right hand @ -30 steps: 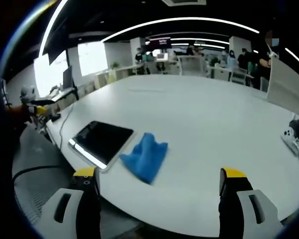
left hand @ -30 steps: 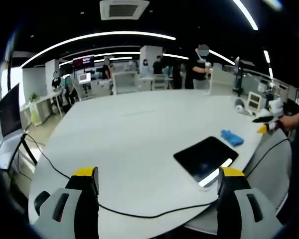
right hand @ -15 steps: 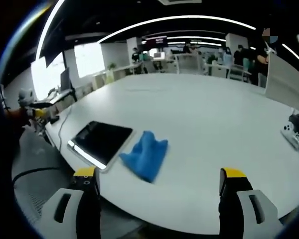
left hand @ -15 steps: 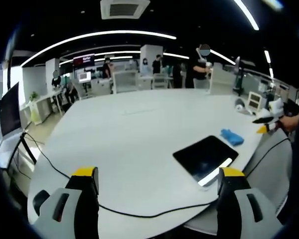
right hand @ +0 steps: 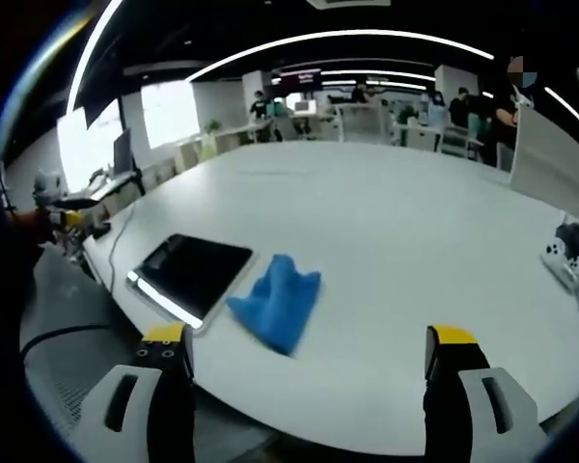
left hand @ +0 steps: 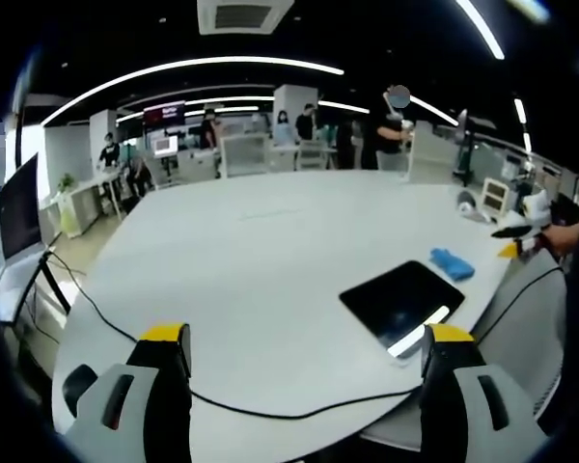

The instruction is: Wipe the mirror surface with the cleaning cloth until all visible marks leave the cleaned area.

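A dark rectangular mirror (left hand: 402, 300) (right hand: 190, 275) lies flat near the edge of a large white table (left hand: 261, 251) (right hand: 405, 241). A crumpled blue cleaning cloth (left hand: 451, 263) (right hand: 276, 301) rests on the table just beside it. My left gripper (left hand: 299, 352) is open, held back from the table's near edge, with the mirror ahead to the right. My right gripper (right hand: 307, 352) is open too, with the cloth and mirror ahead on the left. The right gripper (left hand: 521, 236) also shows at the far right of the left gripper view, the left gripper (right hand: 72, 217) at the far left of the right gripper view.
A black cable (left hand: 125, 333) crosses the table's near edge in the left gripper view. A white game controller (right hand: 565, 260) lies at the table's right side. Small white devices (left hand: 490, 196) stand past the cloth. Desks, monitors and several people fill the office behind.
Both views have drifted slightly with the hands. The mirror and the cloth lie where they were, and both grippers stay open.
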Tool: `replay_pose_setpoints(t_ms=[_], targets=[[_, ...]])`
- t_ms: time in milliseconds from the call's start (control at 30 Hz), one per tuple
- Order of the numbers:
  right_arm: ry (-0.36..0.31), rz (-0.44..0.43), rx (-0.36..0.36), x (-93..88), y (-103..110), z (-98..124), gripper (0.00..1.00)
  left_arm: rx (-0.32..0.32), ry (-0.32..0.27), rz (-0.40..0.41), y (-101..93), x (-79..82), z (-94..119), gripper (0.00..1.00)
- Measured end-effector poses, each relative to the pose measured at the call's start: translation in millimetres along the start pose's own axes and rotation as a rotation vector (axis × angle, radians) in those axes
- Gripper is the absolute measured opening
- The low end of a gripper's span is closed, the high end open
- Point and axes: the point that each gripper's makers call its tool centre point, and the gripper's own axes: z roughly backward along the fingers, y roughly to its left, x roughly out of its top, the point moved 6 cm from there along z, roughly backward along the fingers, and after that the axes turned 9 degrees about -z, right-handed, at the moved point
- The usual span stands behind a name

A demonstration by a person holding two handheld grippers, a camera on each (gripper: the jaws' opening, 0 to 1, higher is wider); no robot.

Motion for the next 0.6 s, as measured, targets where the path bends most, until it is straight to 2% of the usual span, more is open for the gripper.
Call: replay_pose_setpoints(t_ms=[167, 600], targets=[[-0.003, 0.000, -0.003, 2.6, 0.8, -0.2, 1.00, 0.001, 0.003, 0.005, -0.2, -3.2, 1.3, 1.00], [0.007, -0.011, -0.011, 4.6, -4.6, -0.8, 1.00, 0.011, -0.012, 0.013, -3.1, 1.7, 4.8, 1.00]])
